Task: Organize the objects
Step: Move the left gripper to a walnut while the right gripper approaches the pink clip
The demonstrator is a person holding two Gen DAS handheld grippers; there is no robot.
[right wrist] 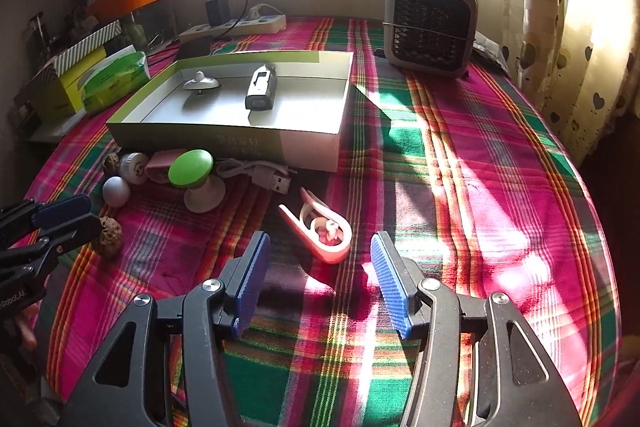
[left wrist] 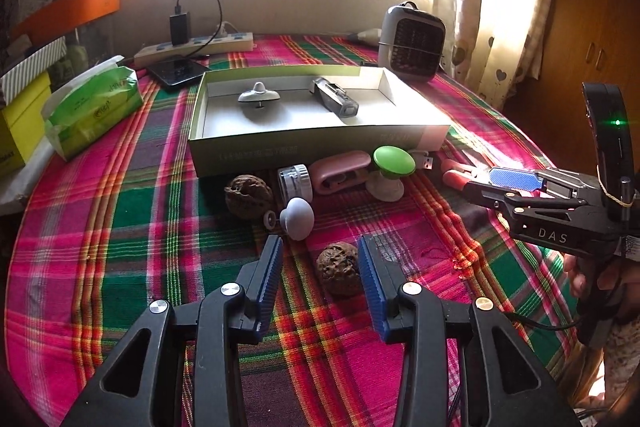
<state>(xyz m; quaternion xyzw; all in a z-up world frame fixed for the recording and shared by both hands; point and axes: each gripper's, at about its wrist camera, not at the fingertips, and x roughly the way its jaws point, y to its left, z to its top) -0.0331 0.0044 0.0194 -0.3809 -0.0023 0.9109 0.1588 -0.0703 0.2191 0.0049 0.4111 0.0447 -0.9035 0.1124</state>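
Wide-open left gripper (left wrist: 320, 267) straddles a wrinkled brown walnut (left wrist: 338, 267) near the table's front edge; centre it before closing. Right gripper (right wrist: 316, 267), also wide, holds nothing.

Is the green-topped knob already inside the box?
No. The green-topped knob sits on the tablecloth in front of the box, outside its near wall.

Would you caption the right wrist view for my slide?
Open right gripper approaches pink clip on plaid tablecloth, near box.

Open box (left wrist: 320, 147) — knobs, walnuts (left wrist: 338, 269) loose before it.
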